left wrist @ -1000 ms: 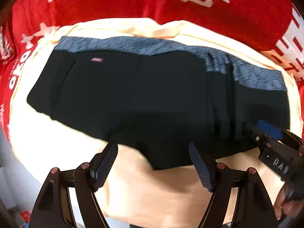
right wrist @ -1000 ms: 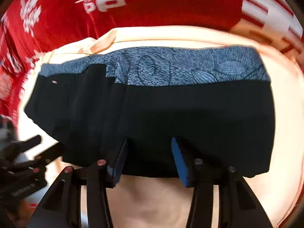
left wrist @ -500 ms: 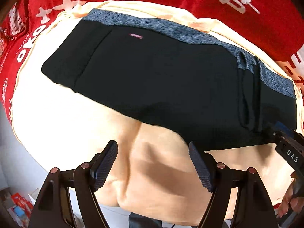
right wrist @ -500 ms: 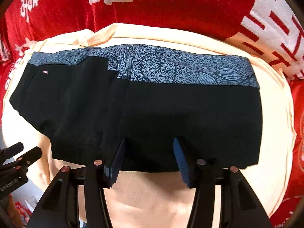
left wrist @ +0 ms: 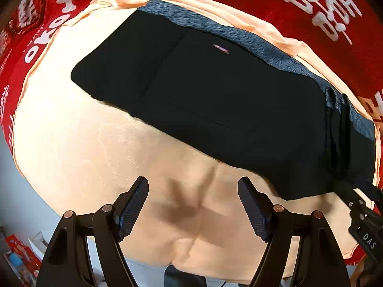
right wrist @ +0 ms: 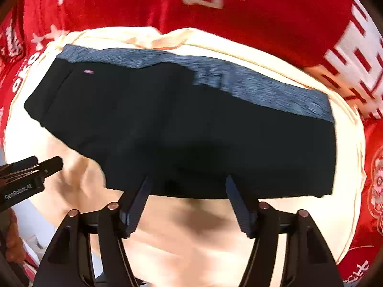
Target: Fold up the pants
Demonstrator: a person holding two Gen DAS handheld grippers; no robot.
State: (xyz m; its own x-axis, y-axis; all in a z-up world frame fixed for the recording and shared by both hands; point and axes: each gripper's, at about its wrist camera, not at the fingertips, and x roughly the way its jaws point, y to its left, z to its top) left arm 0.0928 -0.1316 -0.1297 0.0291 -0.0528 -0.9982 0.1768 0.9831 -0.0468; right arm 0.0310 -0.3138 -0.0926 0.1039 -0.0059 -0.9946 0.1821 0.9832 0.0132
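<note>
Surface: peach cloth (left wrist: pixel 71 148) spread over a red printed cover (right wrist: pixel 275 19); wrinkles in the peach cloth near the front edge.

Pants: black pants (left wrist: pixel 215 100) lie flat across the peach cloth, already doubled into a short wide block, grey-blue patterned waistband (right wrist: pixel 251 83) along the far edge, small pink tag (left wrist: pixel 220 48) near it. Extra layered folds show at the end nearest the right gripper.

Right gripper: right gripper (right wrist: pixel 186 203) points down at the near hem. Its jaws have just been opening; a second ago they sat narrower over the hem, now they stand well apart. Hem edge lies between the tips, pads not pressing on it. Reads as a release.

Left gripper: left gripper (left wrist: pixel 192 210) gapes wide with nothing in it, over bare peach cloth. Compared with a second ago, when its tips hung at the pants' near edge, it now sits clear of the fabric, pants further off in its view.

Meaning: both claws free of the garment, so this fold looks laid down and let go.

Next, by judgement: either one more fold across the width or a smoothing pass; neither begun.

Risk: layered end may spring open once untended.
</note>
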